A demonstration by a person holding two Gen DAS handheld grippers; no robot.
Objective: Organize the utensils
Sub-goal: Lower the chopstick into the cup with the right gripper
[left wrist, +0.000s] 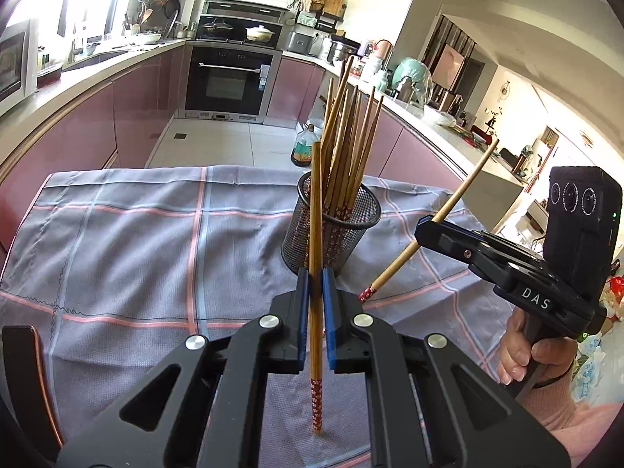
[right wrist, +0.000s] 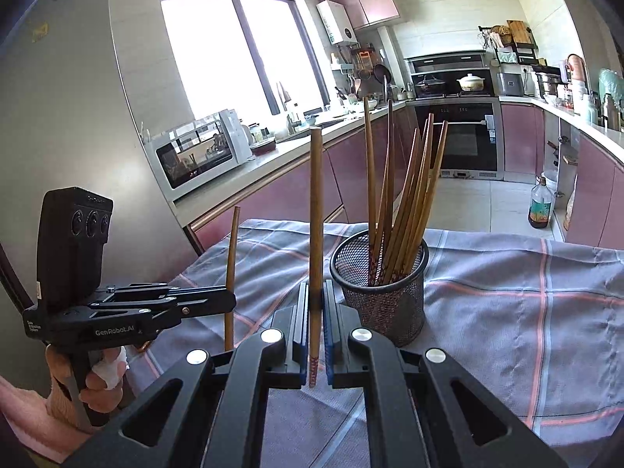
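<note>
A black mesh cup [left wrist: 331, 230] [right wrist: 380, 288] stands on the checked cloth with several wooden chopsticks [left wrist: 349, 136] [right wrist: 405, 202] leaning in it. My left gripper [left wrist: 316, 277] is shut on one chopstick [left wrist: 316, 210] held upright, its red patterned end hanging below the pads, just in front of the cup. My right gripper [right wrist: 316, 288] is shut on another chopstick [right wrist: 316, 202], also upright, left of the cup. In the left wrist view the right gripper [left wrist: 423, 230] sits to the cup's right with its chopstick [left wrist: 464, 187] slanting. The left gripper [right wrist: 230, 300] shows at left in the right wrist view.
The grey cloth with pink lines [left wrist: 156, 241] [right wrist: 526, 304] covers the table. Beyond it lie a tiled floor, pink cabinets, an oven [left wrist: 230, 78] and a bottle on the floor [right wrist: 540, 206]. A microwave [right wrist: 199, 152] sits on the left counter. Hands in pink sleeves hold both gripper handles.
</note>
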